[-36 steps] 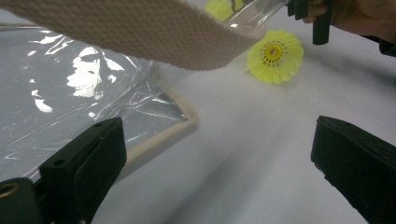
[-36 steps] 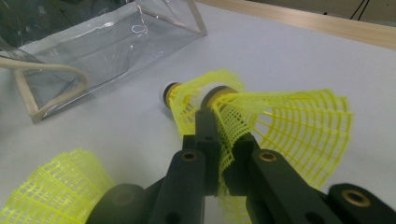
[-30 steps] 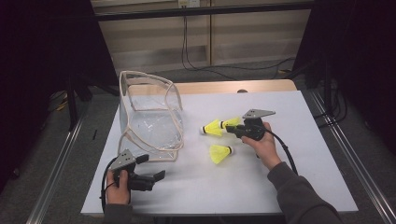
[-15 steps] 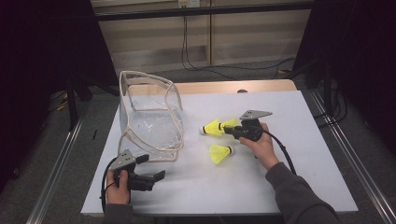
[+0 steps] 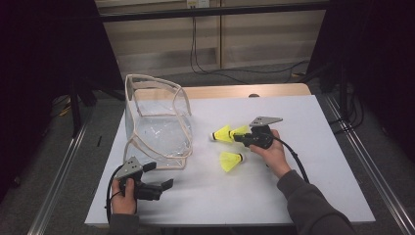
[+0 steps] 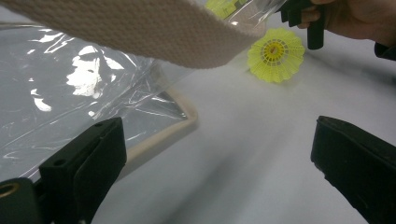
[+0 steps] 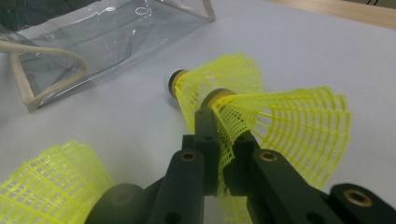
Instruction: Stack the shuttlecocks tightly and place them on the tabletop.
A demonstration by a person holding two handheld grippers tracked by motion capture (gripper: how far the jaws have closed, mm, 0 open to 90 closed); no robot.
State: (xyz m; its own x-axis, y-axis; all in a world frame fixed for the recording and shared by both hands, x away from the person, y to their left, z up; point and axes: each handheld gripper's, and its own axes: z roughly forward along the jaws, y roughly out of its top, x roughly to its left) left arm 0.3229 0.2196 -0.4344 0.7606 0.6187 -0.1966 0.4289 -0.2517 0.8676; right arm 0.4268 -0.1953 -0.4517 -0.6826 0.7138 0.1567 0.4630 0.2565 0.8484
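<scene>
Yellow shuttlecock (image 7: 280,121), unmarked, in right claw (image 7: 223,135)

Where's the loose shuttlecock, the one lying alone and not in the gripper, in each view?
High view: loose shuttlecock centre, nearer the person than the right gripper.
Left gripper view: upper right, skirt facing the camera.
Right gripper view: bottom left corner.
Shared landmark: clear bag.

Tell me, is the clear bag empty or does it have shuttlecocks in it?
Empty: the clear bag holds nothing; all three yellow shuttlecocks lie outside on the table.
</scene>
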